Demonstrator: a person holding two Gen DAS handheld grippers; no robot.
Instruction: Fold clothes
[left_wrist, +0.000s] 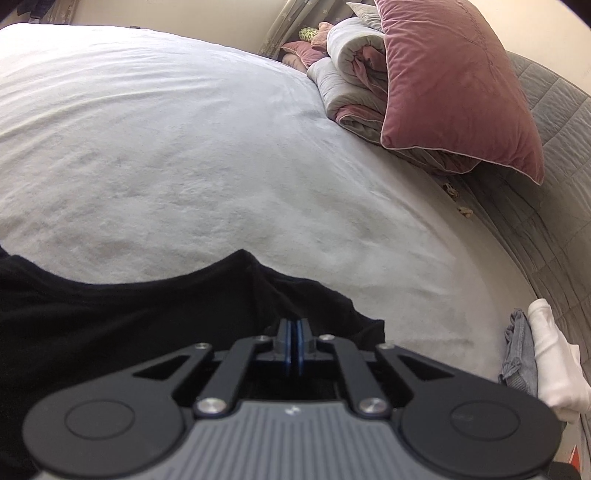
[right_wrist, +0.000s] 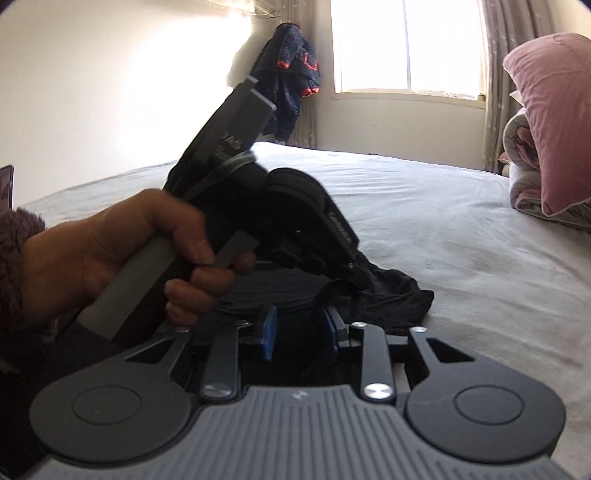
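Directly under both tools lies the black garment (left_wrist: 129, 325), spread on the pale grey bedsheet (left_wrist: 184, 147). In the left wrist view the left gripper (left_wrist: 294, 343) has its blue pads pressed together, with dark cloth around their tips; whether a fold is actually pinched between them I cannot tell, since the pads hide the spot. Ahead of it the garment's edge curves in a scooped line and the bare sheet runs on beyond. Far ahead and to its right a mauve velvet pillow (left_wrist: 454, 85) leans on a rolled grey-and-pink quilt (left_wrist: 351, 74). Near its right side, at the bed edge, sit folded white (left_wrist: 554, 365) and grey-blue cloths (left_wrist: 519, 354).

In the right wrist view the right gripper (right_wrist: 300, 334) stands partly apart, its blue pads (right_wrist: 269, 332) either side of black fabric without pressing it. Just ahead and to its left, a hand (right_wrist: 122, 243) with a fuzzy cuff grips the other tool's handle, its tip down on the garment (right_wrist: 391, 291). Far beyond, a dark blue jacket (right_wrist: 291, 74) hangs beside the window (right_wrist: 406, 44).
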